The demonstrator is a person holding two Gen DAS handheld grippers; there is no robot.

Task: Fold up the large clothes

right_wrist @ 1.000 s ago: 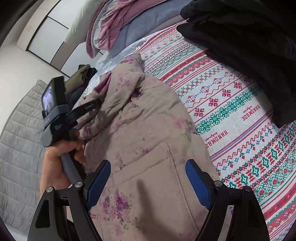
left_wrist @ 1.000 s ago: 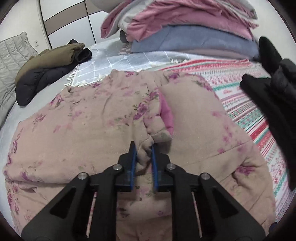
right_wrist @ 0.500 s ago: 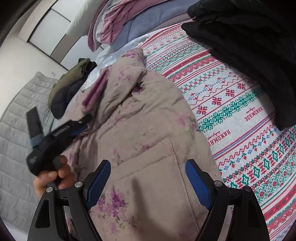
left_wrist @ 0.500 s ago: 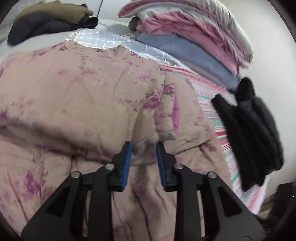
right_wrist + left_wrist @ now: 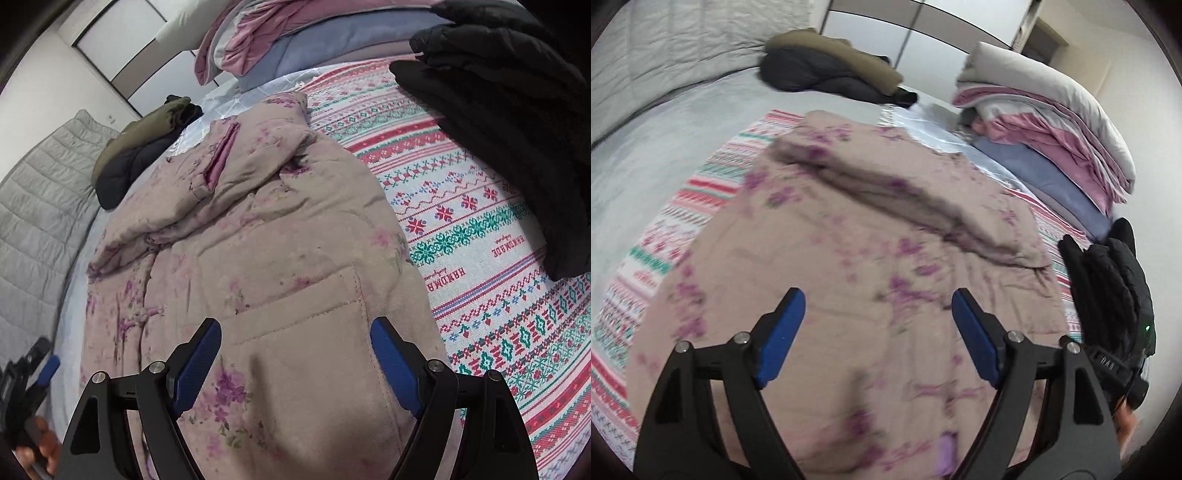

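A large beige padded jacket with purple flowers [image 5: 871, 236] lies spread on the bed, one sleeve [image 5: 236, 162] folded across its front. It fills the middle of the right wrist view [image 5: 280, 258] too. My left gripper [image 5: 877, 334] is open and empty, held above the jacket's lower part. My right gripper [image 5: 295, 363] is open and empty, hovering over the jacket's hem by a patch pocket [image 5: 306, 306]. The left gripper also shows at the lower left edge of the right wrist view [image 5: 33, 373].
A patterned red, green and white blanket [image 5: 480, 229] covers the bed. A folded black garment [image 5: 517, 110] lies to the right. An olive and dark jacket [image 5: 831, 74] lies at the far side. Stacked bedding [image 5: 1052, 133] stands at the far right.
My left gripper has let go of the sleeve, opened wide and pulled back to the left and down. The sleeve now rests folded across the jacket. The right gripper has stayed in place.
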